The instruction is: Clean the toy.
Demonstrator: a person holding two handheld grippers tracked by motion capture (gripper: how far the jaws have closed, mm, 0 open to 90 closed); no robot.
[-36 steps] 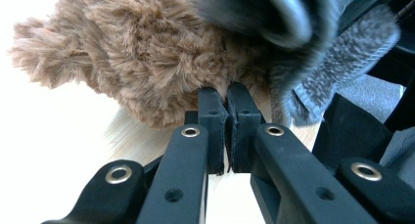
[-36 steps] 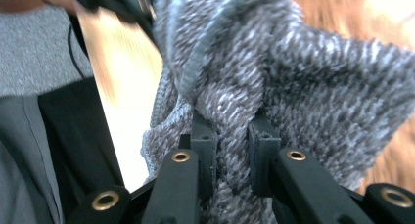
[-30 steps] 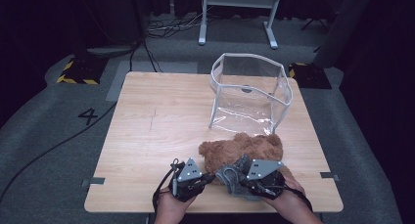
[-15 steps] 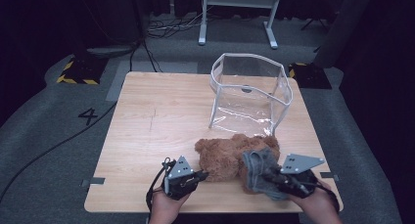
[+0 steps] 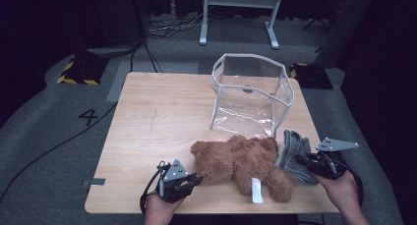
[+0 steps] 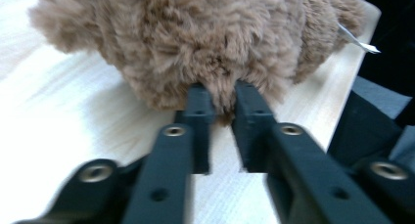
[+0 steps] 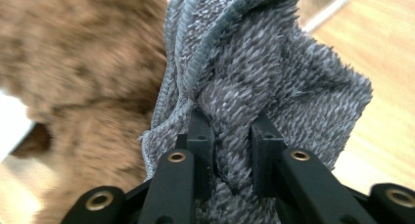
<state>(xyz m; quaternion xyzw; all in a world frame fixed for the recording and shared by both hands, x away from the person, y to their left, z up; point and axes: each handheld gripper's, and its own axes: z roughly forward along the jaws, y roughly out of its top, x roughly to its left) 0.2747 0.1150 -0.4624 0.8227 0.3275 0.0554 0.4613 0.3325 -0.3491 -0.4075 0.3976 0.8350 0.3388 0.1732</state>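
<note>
- The clear plastic bag with white edging stands upright and open-topped on the wooden table, at its far right part; from the high view nothing seems to lie inside it.
- The brown teddy bear lies on its side just in front of the bag, toward the near edge of the table, with a white label sticking out near its lower end.
- The left gripper sits at the bear's left end; in the left gripper view its jaws have just been opening and stand a narrow gap apart, their tips pushed into the fur with a small tuft between them. I cannot tell whether the pads still press on that tuft.
- The right gripper is on the other side of the bear, at the grey towel, which lies bunched just right of the bear and touches it.
- In the right gripper view its jaws have also just been opening, yet a fold of the terry cloth sits pinched between them.
- The bear's fur is shaggy and mid-brown; the towel is looped grey cloth with a ribbed hem.
</note>
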